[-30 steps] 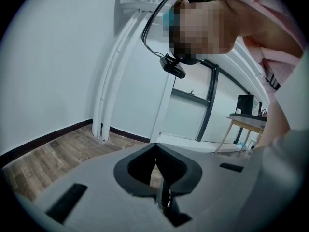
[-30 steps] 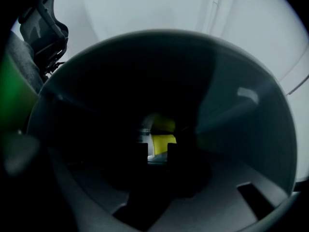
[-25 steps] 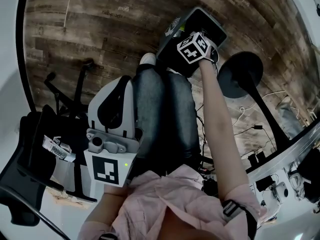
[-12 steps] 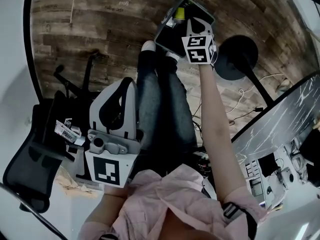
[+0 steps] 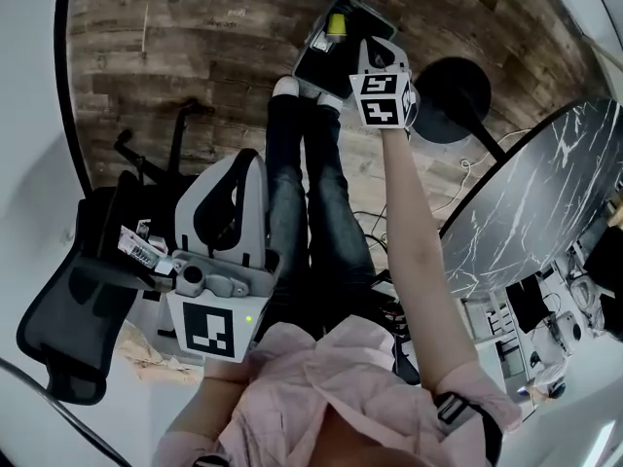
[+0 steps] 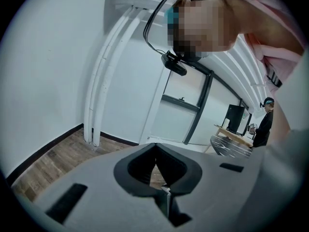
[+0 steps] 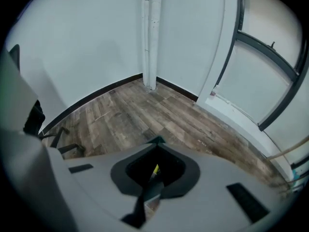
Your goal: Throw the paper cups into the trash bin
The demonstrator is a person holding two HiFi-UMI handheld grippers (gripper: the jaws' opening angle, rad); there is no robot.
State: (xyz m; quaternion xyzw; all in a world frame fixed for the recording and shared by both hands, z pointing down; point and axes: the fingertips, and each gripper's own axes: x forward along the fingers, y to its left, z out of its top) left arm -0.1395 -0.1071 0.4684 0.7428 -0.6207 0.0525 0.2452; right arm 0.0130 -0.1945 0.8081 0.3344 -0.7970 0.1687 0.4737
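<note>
My right tongs (image 5: 360, 56) pressed together, holding nothing, reaching to twelve o'clock above the trash bin (image 5: 310, 66), yellowish thing (image 5: 336, 23) inside it, perhaps a paper cup, left tongs (image 5: 238, 163) closed, empty, at eight o'clock.

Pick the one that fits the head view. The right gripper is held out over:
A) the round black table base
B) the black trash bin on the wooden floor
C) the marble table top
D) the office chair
B: in the head view the right gripper, at the end of the outstretched arm, sits above the open black trash bin, which has something yellow inside it, and is clear of the chair, table top and base.
</note>
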